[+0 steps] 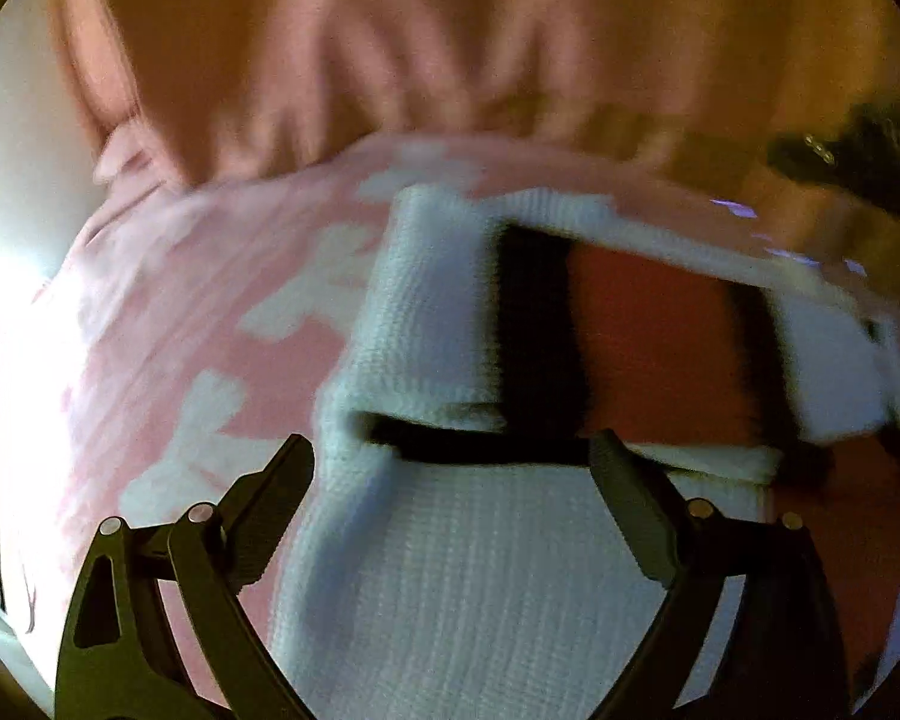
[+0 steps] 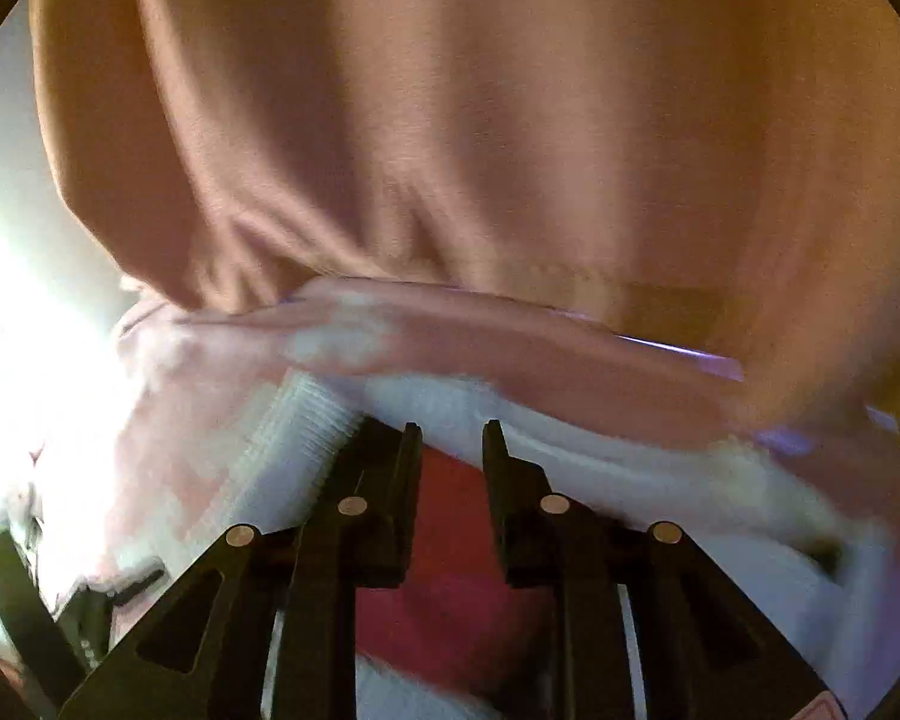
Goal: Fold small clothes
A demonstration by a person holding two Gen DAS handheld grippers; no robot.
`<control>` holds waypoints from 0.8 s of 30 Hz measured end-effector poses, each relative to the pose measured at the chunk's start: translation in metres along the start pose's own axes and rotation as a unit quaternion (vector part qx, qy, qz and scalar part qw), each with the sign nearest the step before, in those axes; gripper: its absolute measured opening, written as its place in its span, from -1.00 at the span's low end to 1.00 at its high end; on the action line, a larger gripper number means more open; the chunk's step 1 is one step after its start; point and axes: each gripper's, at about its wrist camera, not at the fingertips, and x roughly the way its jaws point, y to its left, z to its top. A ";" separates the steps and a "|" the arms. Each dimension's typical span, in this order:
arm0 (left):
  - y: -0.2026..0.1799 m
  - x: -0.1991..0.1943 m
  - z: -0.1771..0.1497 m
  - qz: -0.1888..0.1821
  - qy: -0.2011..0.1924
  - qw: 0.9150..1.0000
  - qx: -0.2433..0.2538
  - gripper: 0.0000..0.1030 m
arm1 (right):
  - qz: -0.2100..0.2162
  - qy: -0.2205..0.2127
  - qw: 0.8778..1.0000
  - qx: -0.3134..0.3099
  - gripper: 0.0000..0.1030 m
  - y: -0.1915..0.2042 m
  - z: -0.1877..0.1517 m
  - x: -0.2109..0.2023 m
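A small white knitted garment (image 1: 444,570) with black and red bands (image 1: 648,330) lies on a pink cloth with white patches (image 1: 168,324). My left gripper (image 1: 450,447) hovers over the white knit, jaws spread wide, pads clear of the fabric. In the right wrist view, my right gripper (image 2: 453,438) has its jaws a narrow gap apart over the garment's red part (image 2: 453,510), next to its white ribbed edge (image 2: 306,426). The red cloth shows through the gap and nothing looks pinched. Both views are blurred.
A person's torso in a peach top (image 2: 480,120) fills the far side, close behind the pink cloth's edge. A dark object (image 1: 858,162) shows at the right of the left wrist view. Bright glare (image 2: 24,300) washes out the left side.
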 end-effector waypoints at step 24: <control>-0.078 -0.020 -0.050 -0.030 0.001 0.997 0.078 0.80 | 0.033 0.096 0.988 -0.117 -0.34 -0.025 -0.102 -0.015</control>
